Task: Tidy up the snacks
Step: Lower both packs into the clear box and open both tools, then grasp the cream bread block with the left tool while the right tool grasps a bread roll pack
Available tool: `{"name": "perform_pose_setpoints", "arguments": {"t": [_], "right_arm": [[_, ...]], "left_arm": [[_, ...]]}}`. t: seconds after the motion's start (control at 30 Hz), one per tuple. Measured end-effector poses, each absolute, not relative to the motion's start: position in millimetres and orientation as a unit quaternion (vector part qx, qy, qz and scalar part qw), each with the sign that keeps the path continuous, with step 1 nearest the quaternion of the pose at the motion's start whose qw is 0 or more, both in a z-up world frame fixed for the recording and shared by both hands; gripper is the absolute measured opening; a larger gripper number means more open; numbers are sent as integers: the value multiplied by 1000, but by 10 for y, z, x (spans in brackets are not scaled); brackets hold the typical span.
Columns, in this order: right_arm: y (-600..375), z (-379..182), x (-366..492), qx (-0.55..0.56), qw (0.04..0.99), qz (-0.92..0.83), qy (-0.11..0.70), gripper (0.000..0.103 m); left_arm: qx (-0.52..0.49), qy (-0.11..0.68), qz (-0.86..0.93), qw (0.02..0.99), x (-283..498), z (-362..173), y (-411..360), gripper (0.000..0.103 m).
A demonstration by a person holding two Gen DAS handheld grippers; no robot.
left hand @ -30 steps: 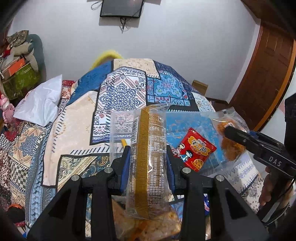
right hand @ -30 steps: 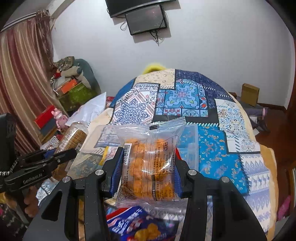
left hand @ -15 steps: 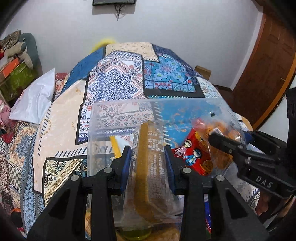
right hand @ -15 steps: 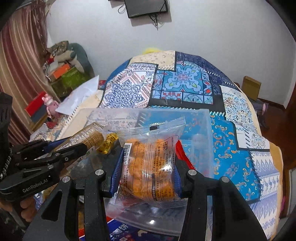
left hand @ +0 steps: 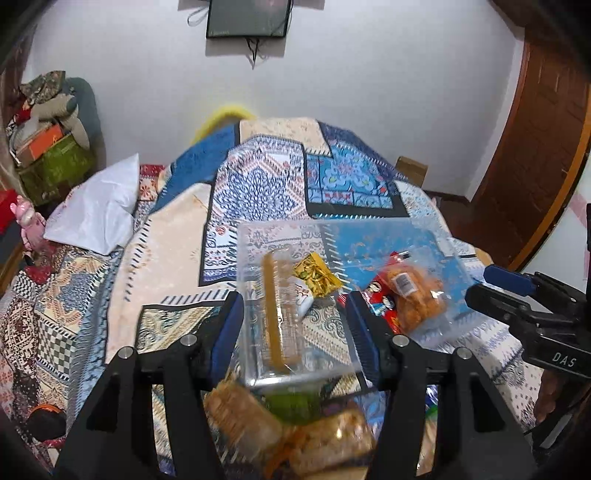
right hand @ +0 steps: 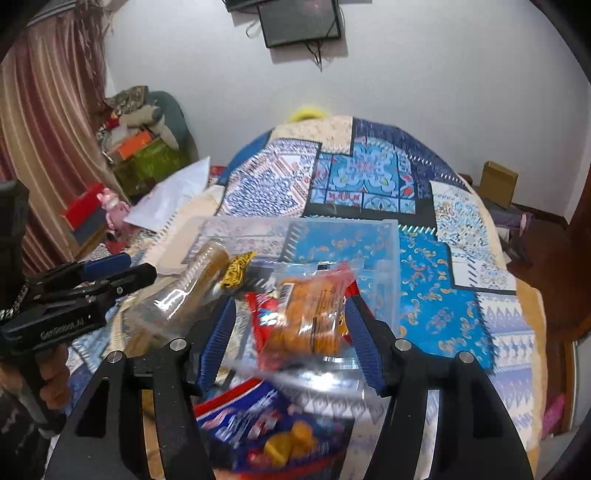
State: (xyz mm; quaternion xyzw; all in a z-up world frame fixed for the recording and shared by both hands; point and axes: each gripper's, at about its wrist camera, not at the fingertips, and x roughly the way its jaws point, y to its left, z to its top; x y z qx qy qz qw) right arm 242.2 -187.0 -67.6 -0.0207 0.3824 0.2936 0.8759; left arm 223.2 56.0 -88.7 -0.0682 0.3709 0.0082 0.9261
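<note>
It was a home bedroom. A bed w/ patchwork quilt (left hand: pixel 258 192) & pillow (left hand: pixel 96 210) filled the room. TV (right hand: pixel 299 22) hung on wall, curtain (right hand: pixel 40 125) at left, wood door (left hand: pixel 535 147) at right.

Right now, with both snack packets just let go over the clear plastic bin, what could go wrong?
The orange snack bag looks blurred and tilted near the clear plastic bin's edge; it may slide out onto the patchwork quilt. The long clear wafer packet leans on the bin wall and could tip over. Both grippers are open.
</note>
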Motion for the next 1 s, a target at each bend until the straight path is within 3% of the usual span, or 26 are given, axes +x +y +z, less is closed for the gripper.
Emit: {"name": "perform_pose_setpoints", "arguments": {"t": [0.1,0.4,0.77,1.0], "right_arm": [[-1932,-590,2230,-28,878,298,373,62],[-2054,-597,1681,-45,875,307,372,65],[-2095,-1160,1286,-44,841,311,441,65],[-1983,-1426,1401,-10,820,321,474,65]], "left_arm": [[-62,362,6,930,1986,-774,556,67],[-45,391,9,919,1309,-932,491,67],[-46,454,-12,890,953,-1541,288,67],[-51,458,-26,887,1011,-1639,142,67]]}}
